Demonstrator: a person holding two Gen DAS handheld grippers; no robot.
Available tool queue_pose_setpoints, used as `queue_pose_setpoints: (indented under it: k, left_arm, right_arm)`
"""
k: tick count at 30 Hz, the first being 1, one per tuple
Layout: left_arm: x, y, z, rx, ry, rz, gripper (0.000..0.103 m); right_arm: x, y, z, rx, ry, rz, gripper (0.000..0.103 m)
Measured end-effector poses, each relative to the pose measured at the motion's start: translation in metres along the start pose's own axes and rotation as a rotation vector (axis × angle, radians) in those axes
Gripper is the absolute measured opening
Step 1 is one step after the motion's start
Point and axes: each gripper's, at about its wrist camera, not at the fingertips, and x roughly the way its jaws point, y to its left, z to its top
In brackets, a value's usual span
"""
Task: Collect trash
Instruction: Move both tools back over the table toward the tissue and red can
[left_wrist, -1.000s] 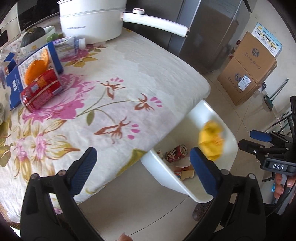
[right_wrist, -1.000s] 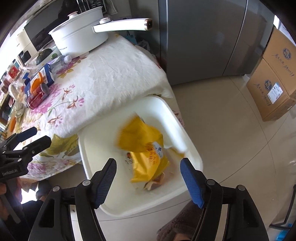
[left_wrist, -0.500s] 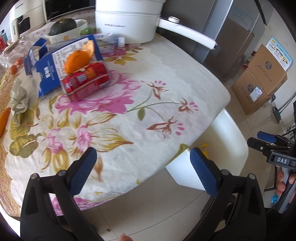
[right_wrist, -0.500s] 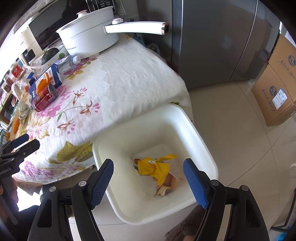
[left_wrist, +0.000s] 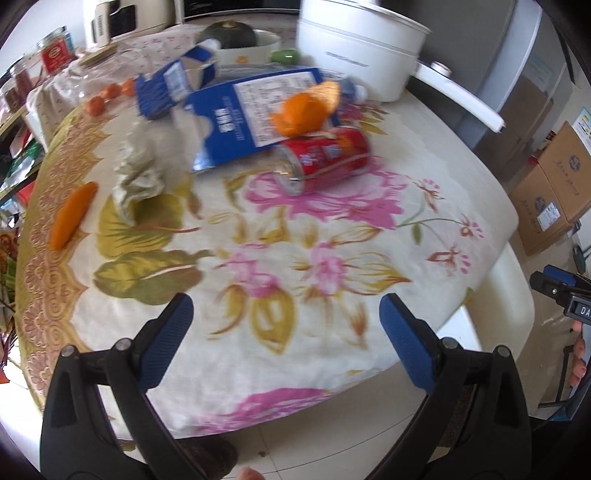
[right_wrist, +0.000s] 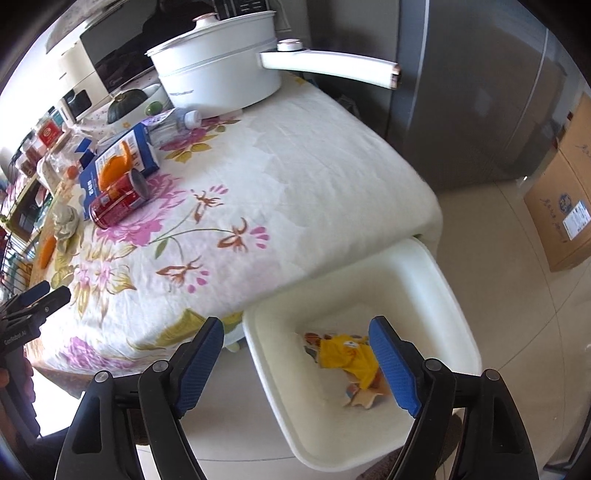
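Note:
My left gripper (left_wrist: 286, 314) hangs open over the near part of the floral tablecloth (left_wrist: 332, 258), with nothing between its fingers. Farther along the table lie a red can (left_wrist: 325, 158) on its side, a flattened blue carton (left_wrist: 243, 118) with orange peel (left_wrist: 299, 114) on it, a crumpled grey wad (left_wrist: 138, 173) and an orange strip (left_wrist: 72, 214). My right gripper (right_wrist: 295, 328) hovers above the near rim of the white bin (right_wrist: 443, 288) beside the table; its jaws are opening and hold nothing. A yellow wrapper (right_wrist: 347, 354) and scraps lie in the bin.
A white pot (right_wrist: 218, 74) with a long handle (right_wrist: 328, 64) stands at the table's far end, a plastic bottle (right_wrist: 173, 123) beside it. A grey fridge (right_wrist: 480, 92) and cardboard boxes (left_wrist: 554, 184) stand on the tiled floor beyond the bin.
The yellow wrapper dropped from between the right jaws into the bin. My left gripper swung from the bin to over the table, nearer the can. The right gripper shifted toward the table edge.

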Motion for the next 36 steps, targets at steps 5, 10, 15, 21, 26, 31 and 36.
queue_pose_setpoints:
  k: [5, 10, 15, 21, 26, 31, 36]
  left_arm:
    - [0.004, 0.041, -0.003, -0.049, -0.002, 0.047, 0.100]
    - [0.011, 0.081, -0.001, -0.093, -0.021, 0.086, 0.100]
    - [0.020, 0.112, 0.006, -0.150, -0.054, 0.100, 0.100]
    - [0.037, 0.117, 0.025, -0.150, -0.083, 0.084, 0.096]
    - [0.055, 0.112, 0.034, -0.122, -0.088, 0.082, 0.083]
    - [0.064, 0.115, 0.040, -0.155, -0.120, 0.074, 0.076]
    - [0.067, 0.127, 0.048, -0.203, -0.156, 0.053, 0.067]
  right_arm:
    - [0.007, 0.024, 0.007, -0.018, -0.005, 0.010, 0.083]
    - [0.015, 0.050, 0.017, -0.031, -0.020, 0.030, 0.083]
    - [0.025, 0.081, 0.029, -0.057, -0.045, 0.073, 0.084]
    - [0.037, 0.116, 0.043, -0.120, -0.086, 0.117, 0.086]
    - [0.049, 0.144, 0.055, -0.180, -0.118, 0.161, 0.088]
    - [0.062, 0.170, 0.062, -0.238, -0.135, 0.216, 0.091]
    - [0.077, 0.189, 0.069, -0.266, -0.140, 0.249, 0.099]
